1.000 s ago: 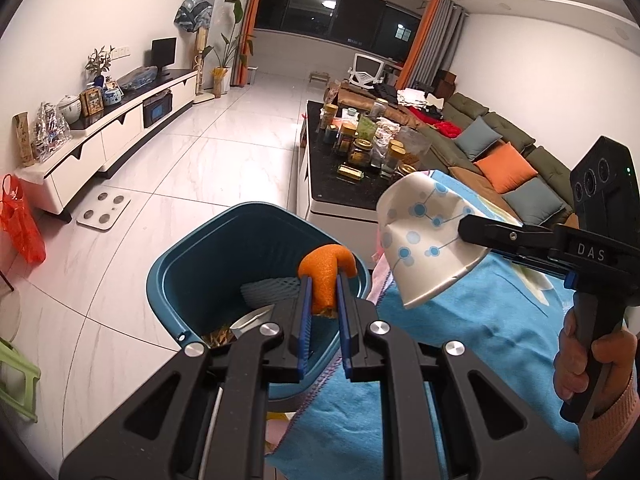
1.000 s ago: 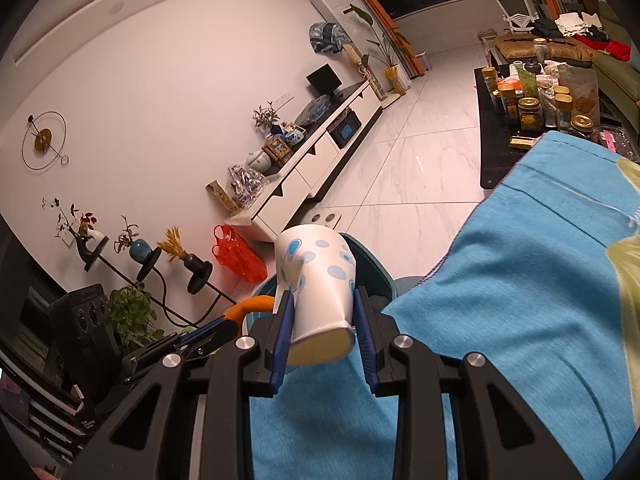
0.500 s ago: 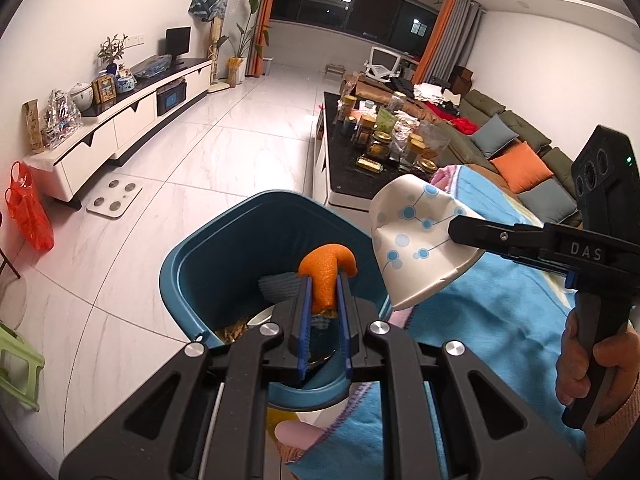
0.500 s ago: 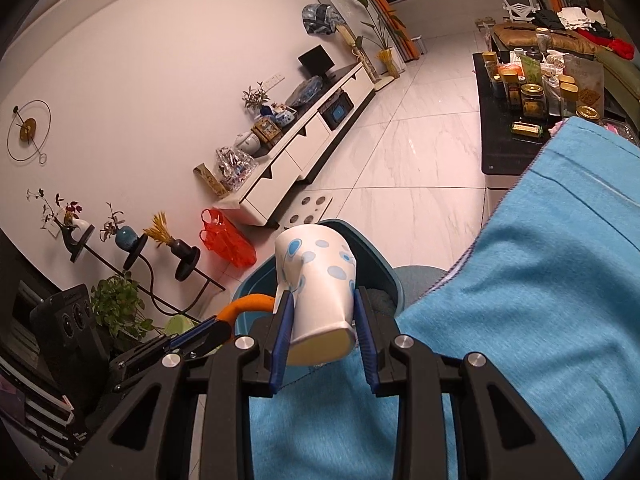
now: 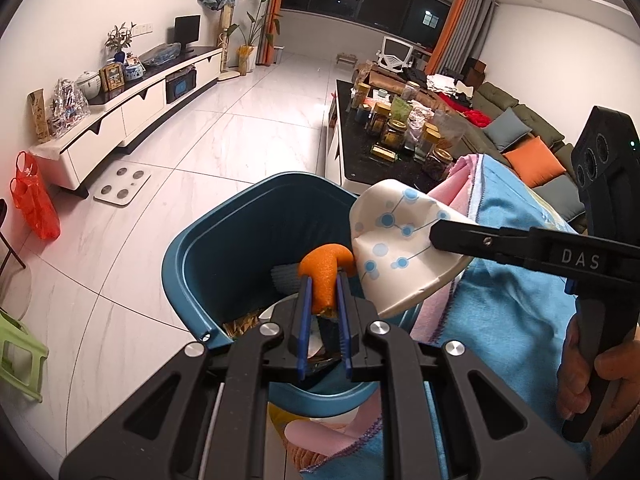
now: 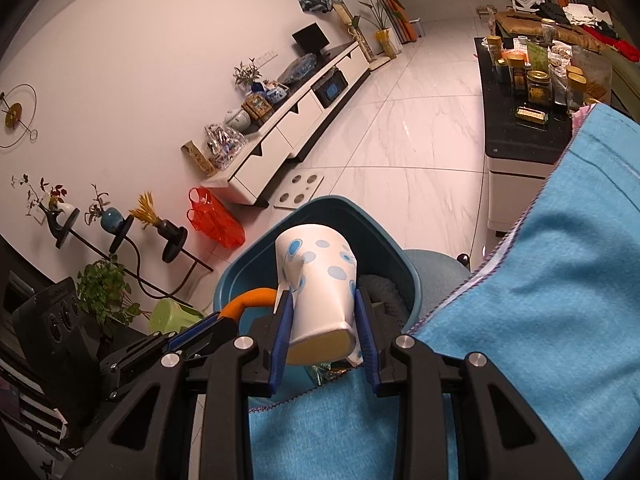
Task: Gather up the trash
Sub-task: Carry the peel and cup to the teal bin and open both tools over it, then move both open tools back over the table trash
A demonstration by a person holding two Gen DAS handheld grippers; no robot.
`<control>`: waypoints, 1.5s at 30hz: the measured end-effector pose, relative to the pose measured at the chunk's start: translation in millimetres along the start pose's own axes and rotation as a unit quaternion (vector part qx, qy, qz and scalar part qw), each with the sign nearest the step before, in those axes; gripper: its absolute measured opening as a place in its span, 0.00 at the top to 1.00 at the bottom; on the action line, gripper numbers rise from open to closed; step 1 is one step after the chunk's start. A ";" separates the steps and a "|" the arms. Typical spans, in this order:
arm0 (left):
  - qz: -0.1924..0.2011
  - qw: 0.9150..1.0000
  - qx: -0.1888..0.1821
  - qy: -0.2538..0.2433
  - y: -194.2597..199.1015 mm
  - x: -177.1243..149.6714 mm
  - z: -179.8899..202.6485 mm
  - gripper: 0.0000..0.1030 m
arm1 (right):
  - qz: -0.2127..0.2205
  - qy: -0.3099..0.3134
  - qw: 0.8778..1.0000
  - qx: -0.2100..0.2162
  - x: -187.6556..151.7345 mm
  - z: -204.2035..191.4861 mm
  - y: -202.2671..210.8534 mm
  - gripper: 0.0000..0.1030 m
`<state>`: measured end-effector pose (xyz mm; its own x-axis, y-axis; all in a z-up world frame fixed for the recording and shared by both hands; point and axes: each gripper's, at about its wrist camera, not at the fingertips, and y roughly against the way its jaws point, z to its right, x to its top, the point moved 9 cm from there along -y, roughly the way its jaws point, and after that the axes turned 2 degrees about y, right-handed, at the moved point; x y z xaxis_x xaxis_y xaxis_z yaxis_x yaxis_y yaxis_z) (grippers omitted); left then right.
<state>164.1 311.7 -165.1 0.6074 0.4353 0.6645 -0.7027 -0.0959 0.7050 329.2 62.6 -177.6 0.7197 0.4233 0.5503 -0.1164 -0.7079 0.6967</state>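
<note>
My left gripper (image 5: 322,284) is shut on a curled piece of orange peel (image 5: 326,270), held over the mouth of the teal trash bin (image 5: 188,240). My right gripper (image 6: 322,300) is shut on a white paper cup with blue dots (image 6: 320,280), squashed between the blue pads and held over the bin (image 6: 340,208). In the left wrist view the cup (image 5: 396,240) hangs at the bin's right rim, just right of the peel. In the right wrist view the peel (image 6: 252,298) and the left gripper (image 6: 208,328) show at lower left. Trash lies in the bin's bottom.
A blue cloth (image 6: 560,320) covers the surface at my right, edged in pink. A black coffee table (image 5: 360,156) crowded with jars stands behind the bin. On the floor are a white scale (image 5: 122,186), a red bag (image 5: 34,200) and a green stool (image 5: 18,352).
Both grippers have sunk and closed in on the bin. The cup has come left to the bin's rim beside the peel. Both grips are unchanged.
</note>
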 end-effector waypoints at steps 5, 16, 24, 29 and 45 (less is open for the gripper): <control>-0.006 1.000 0.004 0.004 -12.0 -0.5 -2.0 0.88 | -0.010 -0.001 1.000 -0.004 -3.2 -0.9 -9.6 0.70; -0.009 1.000 0.007 0.027 -25.6 -3.9 -10.7 0.74 | -0.015 0.008 1.000 -0.006 -7.8 -9.0 -13.3 0.68; 0.039 0.999 -0.003 -0.007 8.6 -1.7 9.9 0.50 | 0.011 0.008 1.000 -0.004 -14.4 1.1 23.4 0.58; 0.072 0.996 -0.021 -0.043 40.5 -7.4 44.3 0.35 | 0.049 0.030 0.998 -0.013 -26.4 5.4 74.8 0.45; 0.044 0.955 -0.215 -0.198 90.9 -93.2 250.2 0.16 | 0.146 -0.013 0.981 -0.124 -133.3 92.8 250.7 0.38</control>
<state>136.3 38.5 -101.0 0.5713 0.0620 0.8184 -0.7932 0.2979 0.5311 267.6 -223.8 -119.0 0.6472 0.2061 0.7339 -0.4811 -0.6364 0.6030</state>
